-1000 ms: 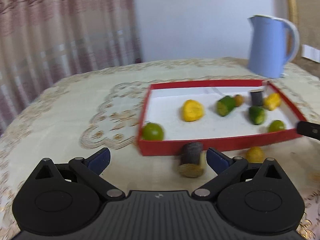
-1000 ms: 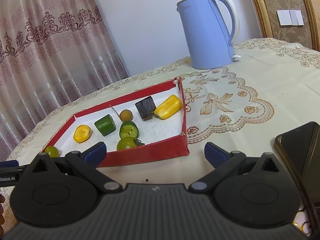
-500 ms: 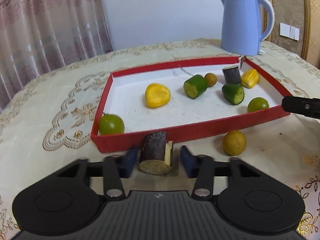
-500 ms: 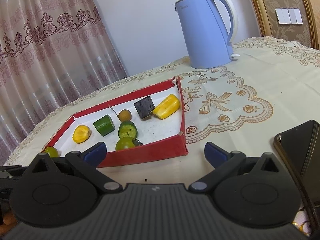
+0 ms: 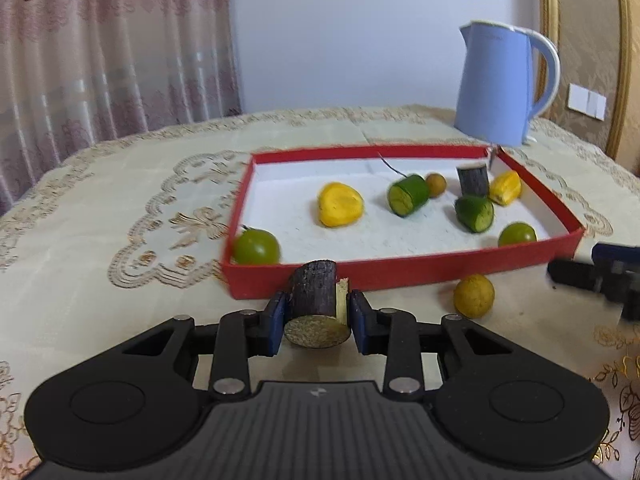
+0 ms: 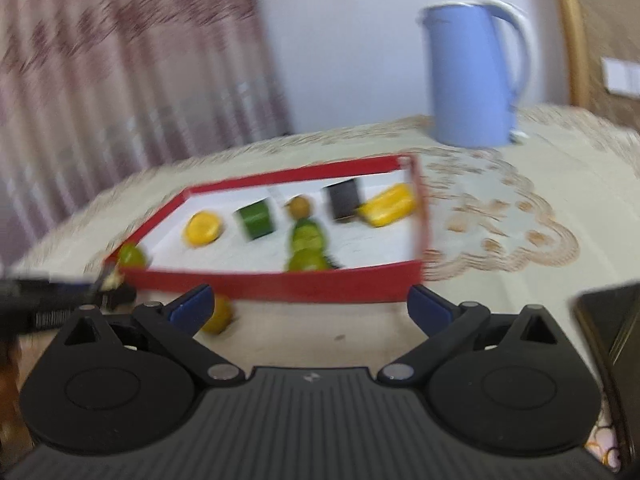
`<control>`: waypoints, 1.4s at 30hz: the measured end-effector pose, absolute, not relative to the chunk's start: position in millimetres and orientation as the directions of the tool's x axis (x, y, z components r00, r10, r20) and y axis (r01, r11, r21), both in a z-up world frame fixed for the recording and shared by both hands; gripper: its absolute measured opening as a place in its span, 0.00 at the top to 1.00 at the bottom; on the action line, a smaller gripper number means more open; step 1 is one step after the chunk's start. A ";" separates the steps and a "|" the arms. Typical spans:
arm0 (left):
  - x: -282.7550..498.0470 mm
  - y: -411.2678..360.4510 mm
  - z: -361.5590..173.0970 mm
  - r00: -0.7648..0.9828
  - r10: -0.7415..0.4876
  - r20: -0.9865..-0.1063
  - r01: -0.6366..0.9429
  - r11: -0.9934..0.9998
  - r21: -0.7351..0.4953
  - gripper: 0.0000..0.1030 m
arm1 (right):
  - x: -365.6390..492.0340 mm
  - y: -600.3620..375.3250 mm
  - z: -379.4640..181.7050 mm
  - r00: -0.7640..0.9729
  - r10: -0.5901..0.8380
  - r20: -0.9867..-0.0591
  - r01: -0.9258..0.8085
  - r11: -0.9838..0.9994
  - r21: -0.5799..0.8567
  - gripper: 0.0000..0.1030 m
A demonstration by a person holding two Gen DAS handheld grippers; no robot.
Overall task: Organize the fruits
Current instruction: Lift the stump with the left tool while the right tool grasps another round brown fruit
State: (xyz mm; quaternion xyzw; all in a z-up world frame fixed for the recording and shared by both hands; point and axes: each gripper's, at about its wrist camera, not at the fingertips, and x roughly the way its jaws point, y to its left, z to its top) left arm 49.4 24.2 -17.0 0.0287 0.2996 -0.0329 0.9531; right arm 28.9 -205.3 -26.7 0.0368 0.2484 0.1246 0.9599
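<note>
The left gripper (image 5: 316, 322) has its fingers closed on a short dark-skinned cane-like cylinder with a pale cut end (image 5: 314, 304), held just outside the 6 o'clock wall of the shallow red-walled, white-floored tray (image 5: 400, 270). About 8 pieces already lie inside. 1 small round yellow fruit (image 5: 473, 295) waits on the desk (image 5: 100, 216) at 4 o'clock. The right gripper (image 6: 310, 304) hovers with fingers open, empty. A tall blue kettle (image 5: 498, 88) stands at 1 o'clock behind the tray.
</note>
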 end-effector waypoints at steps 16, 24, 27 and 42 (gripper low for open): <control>34.9 35.6 -15.7 0.857 0.029 -0.515 0.018 0.996 0.085 0.68 | 52.4 -123.6 -36.2 0.765 0.243 -0.597 -0.359 0.930 -0.081 0.59; 34.9 37.1 -12.5 0.867 0.040 -0.496 0.006 0.996 0.091 0.68 | 50.0 -113.1 -36.9 0.766 0.229 -0.601 -0.374 0.919 -0.126 0.72; 36.1 34.2 -12.5 0.867 0.041 -0.496 0.008 0.995 0.097 0.68 | 43.9 -118.0 -35.9 0.765 0.242 -0.597 -0.374 0.922 -0.105 0.72; 36.1 52.4 -27.6 0.836 -0.034 -0.548 0.104 0.990 0.098 0.30 | 31.1 -176.4 -32.0 0.799 0.195 -0.569 -0.267 0.963 -0.044 0.72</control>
